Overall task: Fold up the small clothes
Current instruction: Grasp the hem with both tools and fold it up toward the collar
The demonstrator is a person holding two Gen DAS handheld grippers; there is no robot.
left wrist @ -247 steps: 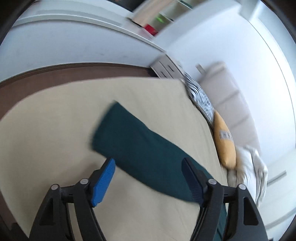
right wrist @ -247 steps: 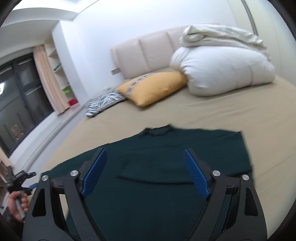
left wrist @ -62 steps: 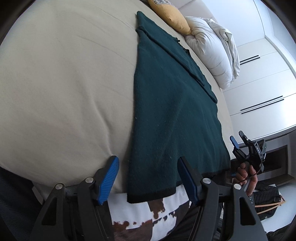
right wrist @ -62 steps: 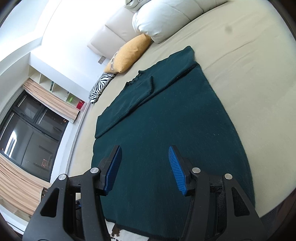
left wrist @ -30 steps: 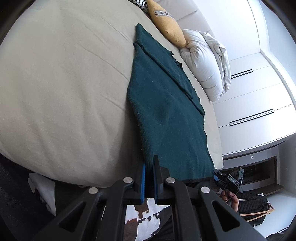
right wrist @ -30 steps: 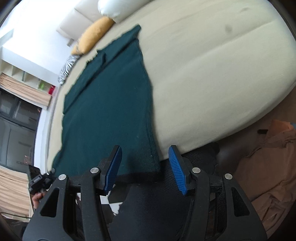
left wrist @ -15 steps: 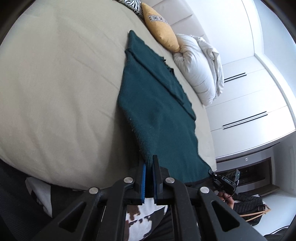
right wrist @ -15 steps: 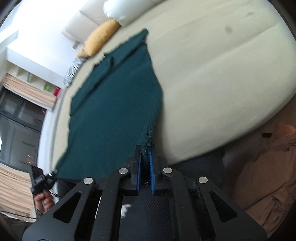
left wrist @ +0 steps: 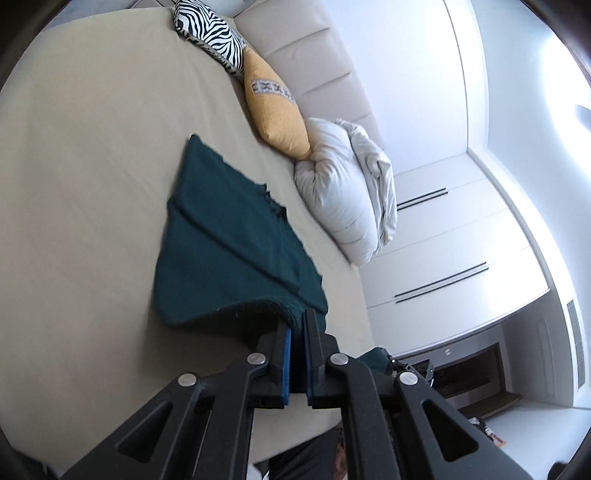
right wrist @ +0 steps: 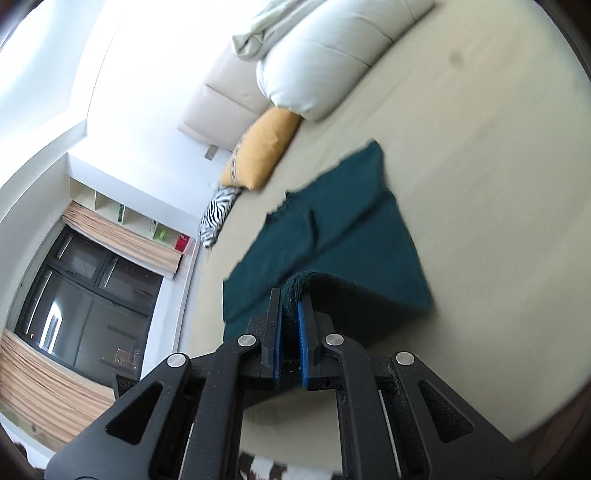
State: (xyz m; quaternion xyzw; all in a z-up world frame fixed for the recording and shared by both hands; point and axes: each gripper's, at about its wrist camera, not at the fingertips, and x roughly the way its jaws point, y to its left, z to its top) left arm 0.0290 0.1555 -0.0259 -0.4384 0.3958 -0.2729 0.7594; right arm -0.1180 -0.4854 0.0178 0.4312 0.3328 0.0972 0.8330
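A dark green knitted garment (left wrist: 225,236) is seen lying on the beige bed sheet (left wrist: 81,177), its far part flat with a folded-over band across it, its near edge lifted off the sheet.

Left wrist view: the left tool (left wrist: 298,332) is clenched on the near hem of the garment, knit bunched between the blue pads (left wrist: 286,354). From the grip the fabric is drawn up in an arched fold, and a shadowed gap is visible beneath it. Beyond the garment, a zebra-striped cushion (left wrist: 210,33), a mustard-yellow cushion (left wrist: 277,110) and a rolled white duvet (left wrist: 343,195) are lined up along the cream padded headboard (left wrist: 321,70). White wardrobe doors (left wrist: 461,236) are seen further right. The right tool (left wrist: 410,369) is glimpsed low at the right, its grip hidden there.

Right wrist view: the right tool (right wrist: 291,325) is clenched on the other near corner of the garment (right wrist: 332,236), a thick roll of knit held between its pads. The lifted edge is curled over to the right of the grip. A dark window with tan blinds (right wrist: 74,295) is noted at far left, the cushions and duvet (right wrist: 332,55) towards the top.
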